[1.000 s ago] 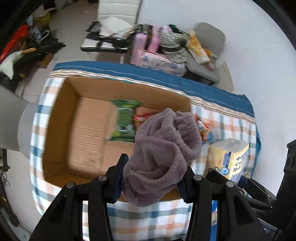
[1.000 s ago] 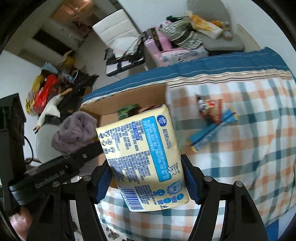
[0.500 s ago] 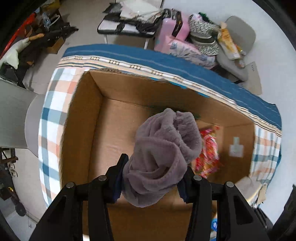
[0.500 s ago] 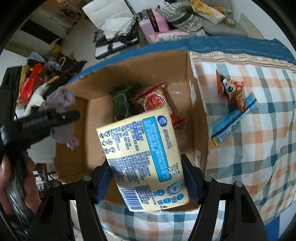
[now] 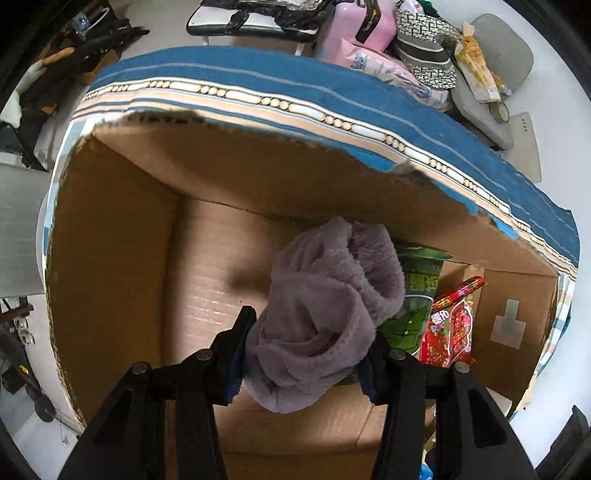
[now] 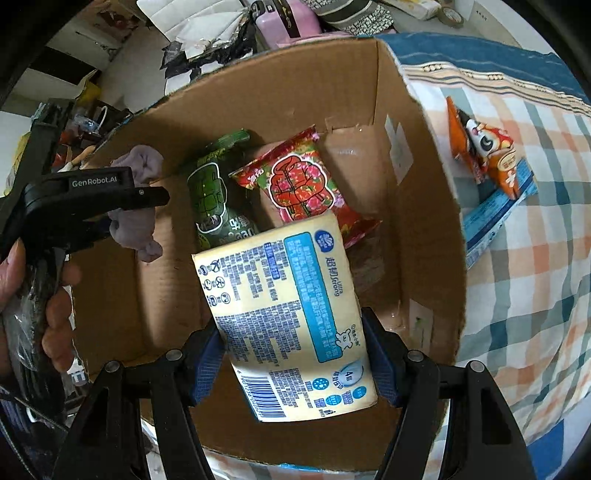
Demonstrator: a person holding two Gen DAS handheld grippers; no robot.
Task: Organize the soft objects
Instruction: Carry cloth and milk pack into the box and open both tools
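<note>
My left gripper [image 5: 308, 347] is shut on a purple fuzzy sock [image 5: 325, 314] and holds it inside the open cardboard box [image 5: 110, 280], above its floor. In the right wrist view the sock [image 6: 138, 221] hangs at the box's left side. My right gripper [image 6: 291, 354] is shut on a yellow tissue pack [image 6: 284, 325] and holds it over the near part of the box [image 6: 436, 229]. A green snack bag [image 6: 214, 199] and a red snack bag [image 6: 306, 188] lie on the box floor; both also show in the left wrist view [image 5: 413, 299] [image 5: 452, 325].
An orange snack bag [image 6: 484, 144] and a blue packet [image 6: 495, 214] lie on the checked tablecloth [image 6: 535, 295] right of the box. Chairs and bags [image 5: 369, 26] stand beyond the table's far edge.
Both grippers have moved over and down into the box with their loads. The sock and tissue pack now sit lower inside the box walls.
</note>
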